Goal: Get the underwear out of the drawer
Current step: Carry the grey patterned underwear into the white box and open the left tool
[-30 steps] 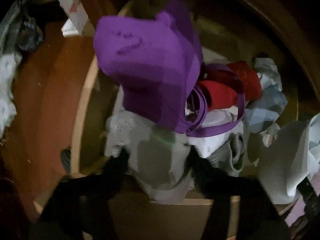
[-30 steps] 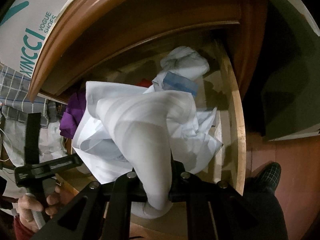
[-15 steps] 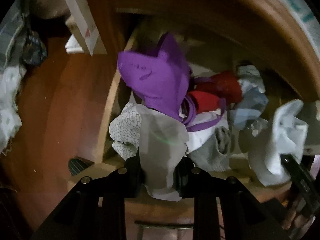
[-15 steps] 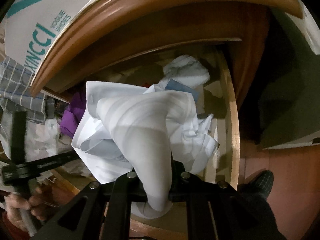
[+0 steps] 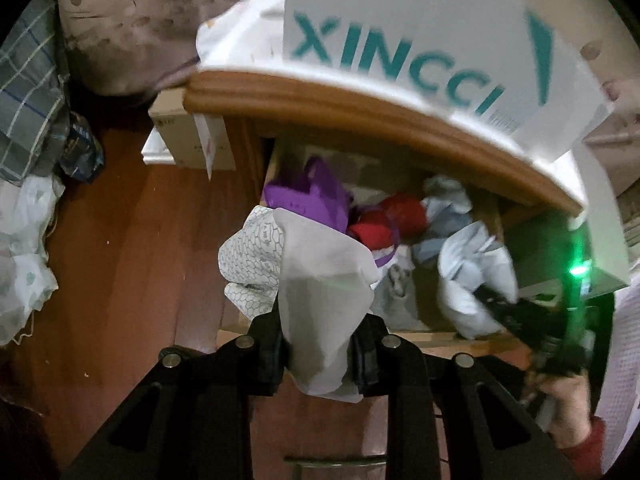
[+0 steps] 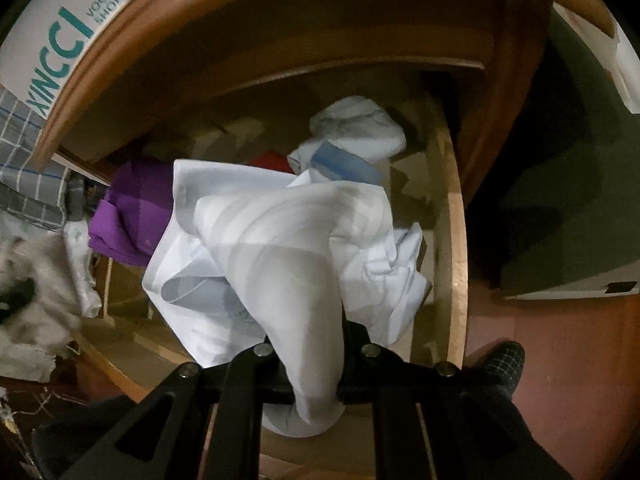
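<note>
Our left gripper [image 5: 320, 354] is clamped on a white garment with a honeycomb-print side [image 5: 308, 280], held above the near edge of the open drawer [image 6: 454, 248]; our right gripper [image 6: 310, 372] pinches a pale blue-white garment [image 6: 288, 248] over the drawer's right half. Both folds look shallow, so we judge a jerk could let either slip back in. A purple piece [image 5: 308, 200] lies just behind the left garment and could snag and trail out. The wooden top's lip [image 5: 360, 108], bearing a shoe box [image 5: 420, 48], overhangs the far side, so upward room is tight there. The near side and the floor [image 5: 132, 240] on the left look open for withdrawing.
</note>
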`<act>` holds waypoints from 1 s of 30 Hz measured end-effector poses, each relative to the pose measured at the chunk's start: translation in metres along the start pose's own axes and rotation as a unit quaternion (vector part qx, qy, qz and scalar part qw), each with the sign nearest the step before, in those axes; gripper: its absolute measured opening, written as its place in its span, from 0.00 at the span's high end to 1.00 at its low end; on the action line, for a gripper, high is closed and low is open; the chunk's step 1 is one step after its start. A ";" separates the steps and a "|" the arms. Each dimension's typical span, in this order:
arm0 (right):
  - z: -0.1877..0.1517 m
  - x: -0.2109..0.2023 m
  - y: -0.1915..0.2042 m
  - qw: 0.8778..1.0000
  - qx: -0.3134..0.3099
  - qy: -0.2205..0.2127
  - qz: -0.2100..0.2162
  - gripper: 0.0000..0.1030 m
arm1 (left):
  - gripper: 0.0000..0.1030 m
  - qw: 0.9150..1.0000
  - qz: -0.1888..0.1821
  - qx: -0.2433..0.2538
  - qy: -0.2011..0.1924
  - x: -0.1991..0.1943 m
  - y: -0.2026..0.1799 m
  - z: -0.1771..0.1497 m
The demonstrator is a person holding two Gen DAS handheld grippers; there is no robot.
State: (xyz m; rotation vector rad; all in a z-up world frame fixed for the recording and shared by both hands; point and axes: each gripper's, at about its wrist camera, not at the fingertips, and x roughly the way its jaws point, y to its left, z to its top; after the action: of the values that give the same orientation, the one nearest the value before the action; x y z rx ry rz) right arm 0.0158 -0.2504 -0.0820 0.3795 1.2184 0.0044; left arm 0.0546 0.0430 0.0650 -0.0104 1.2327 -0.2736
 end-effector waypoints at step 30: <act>-0.001 0.005 0.003 0.999 -0.008 0.005 -0.049 0.89 | 0.77 0.987 0.016 0.063 -0.147 -0.117 -0.071 0.195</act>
State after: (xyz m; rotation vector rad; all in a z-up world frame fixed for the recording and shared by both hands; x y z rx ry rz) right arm 0.0176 -0.2465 -0.0864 0.3068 1.2458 -0.0681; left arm 0.1861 -0.0279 0.2502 0.0762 0.9209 -0.3089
